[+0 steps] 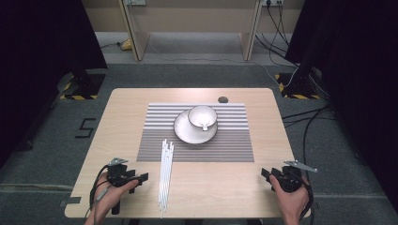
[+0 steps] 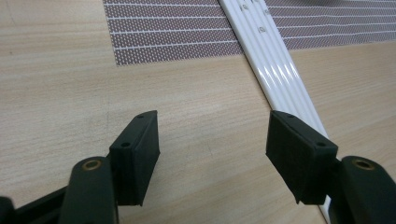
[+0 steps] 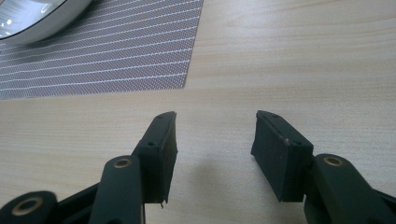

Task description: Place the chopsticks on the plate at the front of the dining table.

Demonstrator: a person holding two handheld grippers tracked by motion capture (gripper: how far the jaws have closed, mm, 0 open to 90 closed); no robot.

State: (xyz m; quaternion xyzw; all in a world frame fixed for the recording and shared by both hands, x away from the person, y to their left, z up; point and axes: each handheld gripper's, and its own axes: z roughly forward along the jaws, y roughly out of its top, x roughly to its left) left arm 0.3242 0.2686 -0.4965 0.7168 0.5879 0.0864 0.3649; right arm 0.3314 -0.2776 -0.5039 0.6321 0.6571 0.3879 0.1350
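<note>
White sticks (image 1: pixel 165 173) bundled lengthwise near table's (image 1: pixel 225 187) front edge, far ends on striped mat (image 1: pixel 234 140), just beside left gripper (image 1: pixel 141 179); right gripper (image 1: pixel 265 173) well apart. Both agape, empty.

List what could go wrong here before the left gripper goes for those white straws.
1. The white straws lie loose, side by side; the open left gripper closing from one side may scatter or roll them instead of catching one.
2. Their far ends rest on the striped placemat, so dragging them could shift it.
3. The cup sits off-centre on the saucer; a shifted mat might tip it.
</note>
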